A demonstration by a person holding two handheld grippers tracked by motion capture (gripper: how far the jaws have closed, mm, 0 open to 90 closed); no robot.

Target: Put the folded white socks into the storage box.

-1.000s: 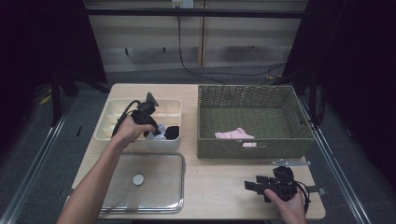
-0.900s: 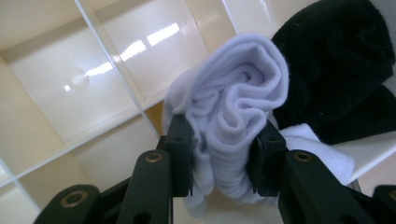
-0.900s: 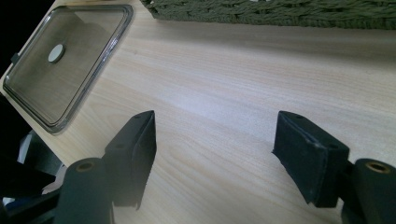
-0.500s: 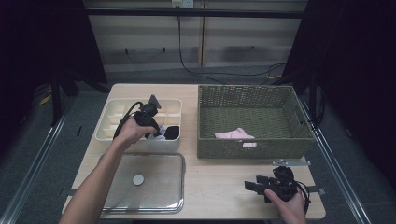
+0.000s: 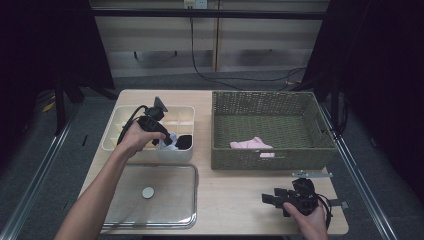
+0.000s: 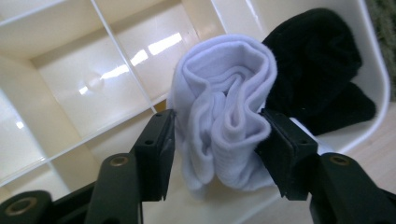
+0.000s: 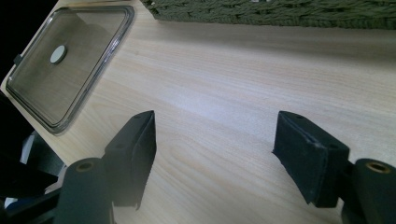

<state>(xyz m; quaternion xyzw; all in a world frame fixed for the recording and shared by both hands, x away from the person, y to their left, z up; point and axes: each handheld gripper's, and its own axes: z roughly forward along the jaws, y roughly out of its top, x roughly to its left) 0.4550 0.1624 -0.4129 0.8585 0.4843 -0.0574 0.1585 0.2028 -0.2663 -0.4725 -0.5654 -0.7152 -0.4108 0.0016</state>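
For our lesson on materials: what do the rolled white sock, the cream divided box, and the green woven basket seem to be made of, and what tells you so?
Rolled white sock: soft ribbed knit, probably cotton blend; matte, with folds.
Cream divided box: glossy hard plastic, judging by bright reflections on its smooth walls.
Green woven basket: plaited strands, perhaps paper rope or wicker; matte, coarse weave.

The rolled white cloth sock (image 6: 224, 126) looks soft and ribbed; the cream plastic divided box (image 6: 93, 70) is glossy; the pale wooden table (image 7: 243, 84) is matt.
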